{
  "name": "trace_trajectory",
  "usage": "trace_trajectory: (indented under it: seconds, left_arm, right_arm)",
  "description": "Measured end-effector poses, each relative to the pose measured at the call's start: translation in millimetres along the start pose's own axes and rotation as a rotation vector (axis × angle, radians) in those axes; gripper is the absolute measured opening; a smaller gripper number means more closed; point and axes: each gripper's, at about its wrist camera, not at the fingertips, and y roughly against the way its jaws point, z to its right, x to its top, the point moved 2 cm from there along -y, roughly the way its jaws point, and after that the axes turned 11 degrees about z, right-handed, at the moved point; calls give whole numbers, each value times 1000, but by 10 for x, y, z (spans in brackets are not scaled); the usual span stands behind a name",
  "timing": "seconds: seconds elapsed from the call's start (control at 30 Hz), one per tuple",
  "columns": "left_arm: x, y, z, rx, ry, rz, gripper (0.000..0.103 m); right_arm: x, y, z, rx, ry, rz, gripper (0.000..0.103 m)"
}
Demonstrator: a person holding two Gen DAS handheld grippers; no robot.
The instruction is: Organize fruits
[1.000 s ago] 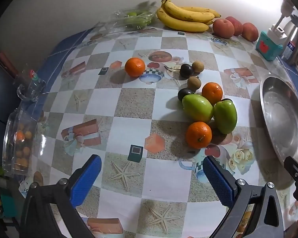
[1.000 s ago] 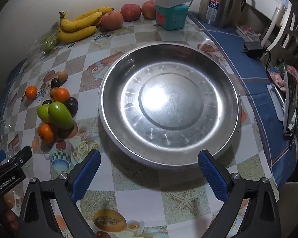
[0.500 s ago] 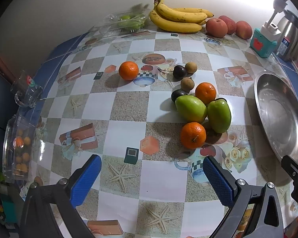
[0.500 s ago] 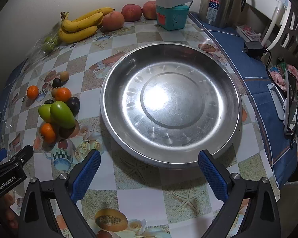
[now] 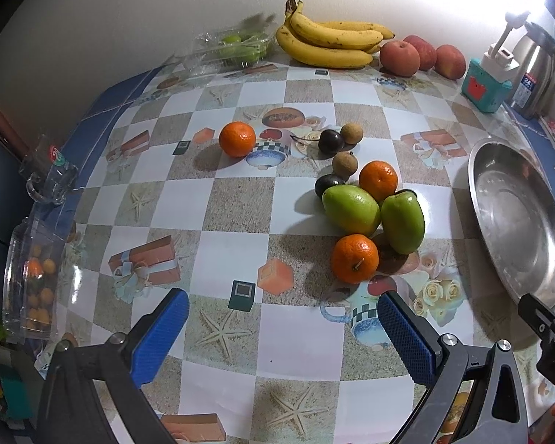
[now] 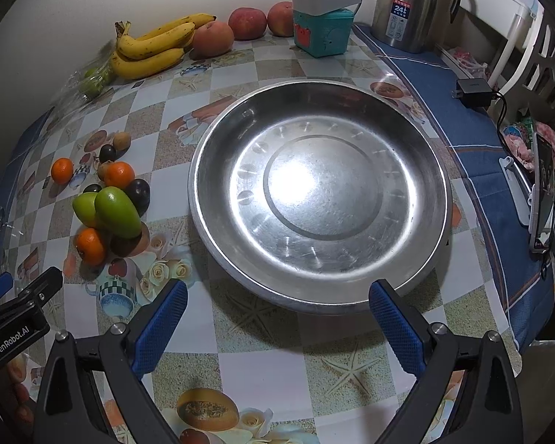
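The left gripper [image 5: 283, 329] hangs above the checked tablecloth [image 5: 233, 203] with its blue fingers [image 5: 159, 333] wide apart and nothing between them. Just past its tips sits a little pile of fruit. The closest round orange tangerine [image 5: 354, 258] touches a fat green mango [image 5: 350, 209], and a second green mango [image 5: 403, 222] leans right beside that one. Another orange tangerine [image 5: 378, 180] sits behind the two mangoes. Small dark plums [image 5: 330, 141] and brown round longans [image 5: 345, 163] lie a bit farther back. One more orange tangerine [image 5: 237, 139] sits alone, well apart to the left.

The right gripper [image 6: 277, 318] is also spread wide and holds nothing. It hovers at the near edge of a big shiny metal basin [image 6: 418, 170], and no fruit is in the basin. The fruit pile lies to the left of the basin.

By the wall at the back are a bunch of yellow bananas [image 5: 329, 42], three red apples [image 5: 399, 57], a teal box [image 6: 322, 31] with a white power strip on top, and a silver kettle [image 6: 407, 3].
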Motion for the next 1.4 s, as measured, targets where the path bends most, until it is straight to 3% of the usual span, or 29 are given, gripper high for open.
trace_trajectory:
  seconds: [0.7, 1.4]
  left_arm:
    - [14, 32, 32, -48, 16, 7, 103]
    - [2, -10, -1, -24, 21, -7, 103]
  right_arm:
    - [2, 1, -8, 2, 4, -3, 99]
    - [-4, -7, -6, 2, 2, -4, 99]
